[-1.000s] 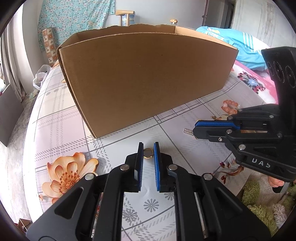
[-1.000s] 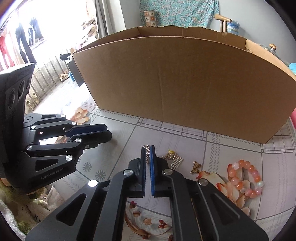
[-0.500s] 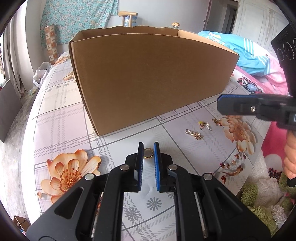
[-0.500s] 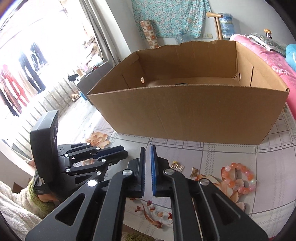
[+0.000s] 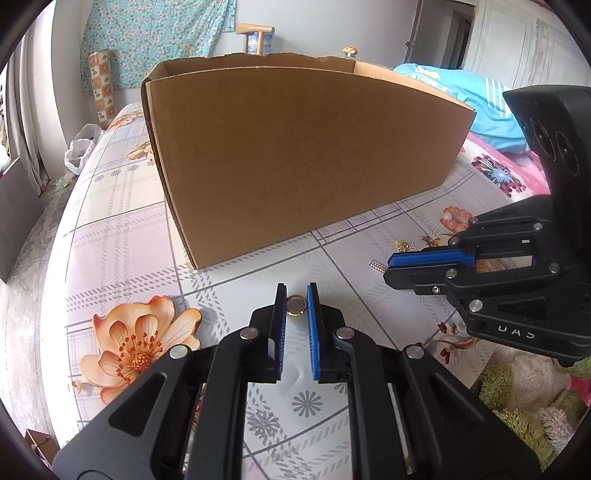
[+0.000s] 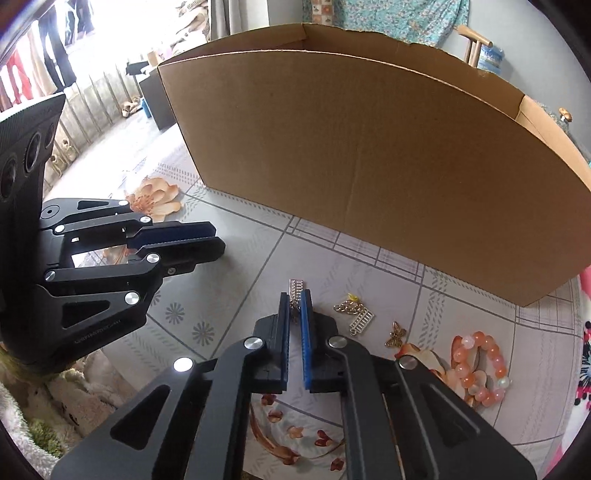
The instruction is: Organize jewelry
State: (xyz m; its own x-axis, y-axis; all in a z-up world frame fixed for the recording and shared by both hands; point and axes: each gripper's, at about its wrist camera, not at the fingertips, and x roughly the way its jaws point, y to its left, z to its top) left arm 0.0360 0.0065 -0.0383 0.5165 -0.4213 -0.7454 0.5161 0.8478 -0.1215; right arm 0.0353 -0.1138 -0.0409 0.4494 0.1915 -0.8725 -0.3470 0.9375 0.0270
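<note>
Silver rhinestone charm (image 6: 296,291) clamped in right hand-held gripper (image 6: 295,308), just above tablecloth (image 6: 258,280).

A: Colours, left wrist view?
B: Box (image 5: 295,162) plain brown cardboard, no print. Tablecloth (image 5: 122,236) white w/ grey plaid lines, orange flower prints. Ring (image 5: 296,306) gold w/ pale face. Left gripper (image 5: 296,302) black, blue pads.
A: Right wrist view?
B: Right gripper (image 6: 294,310) black, blue pads. Silver ladder-pattern charm (image 6: 296,288). Gold butterfly (image 6: 395,334). Bracelet (image 6: 480,363) orange and pale pink beads. Wall cloth (image 6: 388,18) teal floral.
</note>
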